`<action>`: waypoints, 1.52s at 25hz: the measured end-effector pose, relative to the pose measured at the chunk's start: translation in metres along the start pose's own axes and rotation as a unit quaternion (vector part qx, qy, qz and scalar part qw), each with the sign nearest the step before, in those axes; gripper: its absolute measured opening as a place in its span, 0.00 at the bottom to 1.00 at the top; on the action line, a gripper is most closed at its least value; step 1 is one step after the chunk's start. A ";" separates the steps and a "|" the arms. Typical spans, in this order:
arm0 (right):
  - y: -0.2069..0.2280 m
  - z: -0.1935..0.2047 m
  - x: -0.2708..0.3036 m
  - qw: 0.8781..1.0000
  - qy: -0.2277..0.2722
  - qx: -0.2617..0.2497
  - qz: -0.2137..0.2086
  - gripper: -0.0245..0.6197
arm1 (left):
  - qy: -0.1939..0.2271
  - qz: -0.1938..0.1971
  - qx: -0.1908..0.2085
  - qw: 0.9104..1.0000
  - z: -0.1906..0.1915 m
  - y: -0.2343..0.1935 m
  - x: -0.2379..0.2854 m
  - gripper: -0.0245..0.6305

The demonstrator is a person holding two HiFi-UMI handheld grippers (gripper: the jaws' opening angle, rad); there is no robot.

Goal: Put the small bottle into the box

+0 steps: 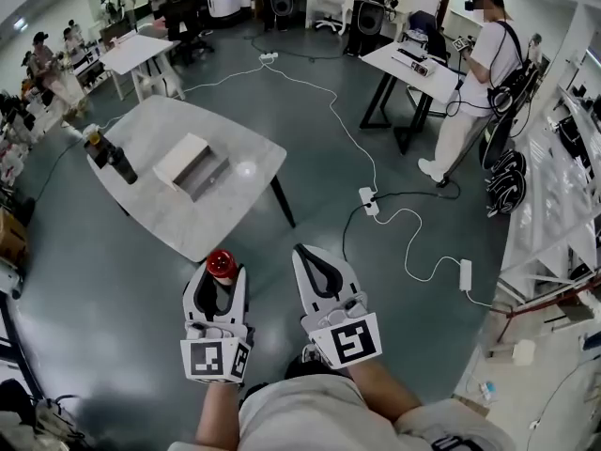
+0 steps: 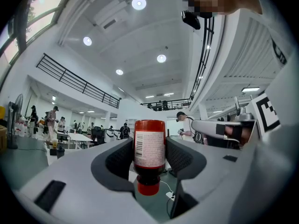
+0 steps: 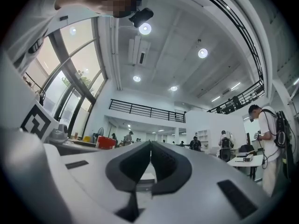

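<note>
**Small bottle** (image 2: 149, 146): glossy plastic body with a smooth cap and a matt white paper label bearing print.
**Left gripper** (image 1: 222, 274) and **right gripper** (image 3: 150, 146): smooth, matt white plastic shells. The pads (image 3: 164, 164) are black, finely textured and rubber-like.
**Marker cube** (image 1: 217, 360): flat matt faces, printed black on white.
**Table** (image 1: 160, 130): pale, smooth, faintly speckled top, glossy enough to mirror a ceiling light.
**Box** (image 1: 181, 161): pale and matt, cardboard-like.
**Floor** (image 1: 103, 327): grey-green and smooth, with a dull sheen.
</note>
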State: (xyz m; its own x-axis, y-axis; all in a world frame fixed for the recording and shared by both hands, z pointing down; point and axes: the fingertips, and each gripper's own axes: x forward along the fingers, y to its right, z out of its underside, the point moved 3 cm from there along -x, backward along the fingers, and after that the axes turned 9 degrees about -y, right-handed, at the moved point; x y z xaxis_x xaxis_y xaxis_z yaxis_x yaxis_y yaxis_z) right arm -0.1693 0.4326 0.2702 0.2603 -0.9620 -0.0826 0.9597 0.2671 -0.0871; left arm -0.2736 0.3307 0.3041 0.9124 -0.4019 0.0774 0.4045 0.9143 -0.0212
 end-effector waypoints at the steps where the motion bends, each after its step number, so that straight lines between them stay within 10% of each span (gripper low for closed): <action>1: 0.009 0.002 0.001 1.000 -0.001 -0.001 -0.002 0.08 | 0.000 -0.001 -0.004 1.000 0.001 0.005 0.008 0.39; 20: 0.099 0.041 0.053 1.000 -0.012 0.020 -0.012 0.08 | -0.029 0.006 0.001 1.000 0.018 0.024 0.116 0.39; 38: 0.137 0.041 0.288 1.000 -0.022 -0.001 0.010 0.08 | -0.007 0.051 -0.007 0.999 -0.020 -0.134 0.305 0.39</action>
State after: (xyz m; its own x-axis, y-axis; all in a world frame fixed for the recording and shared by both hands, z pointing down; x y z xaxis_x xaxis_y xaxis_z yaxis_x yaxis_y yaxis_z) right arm 0.0412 0.1894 0.2754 0.2841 -0.9580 -0.0399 0.9540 0.2866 -0.0882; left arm -0.0483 0.0845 0.3102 0.9480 -0.3056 0.0887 0.3103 0.9496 -0.0443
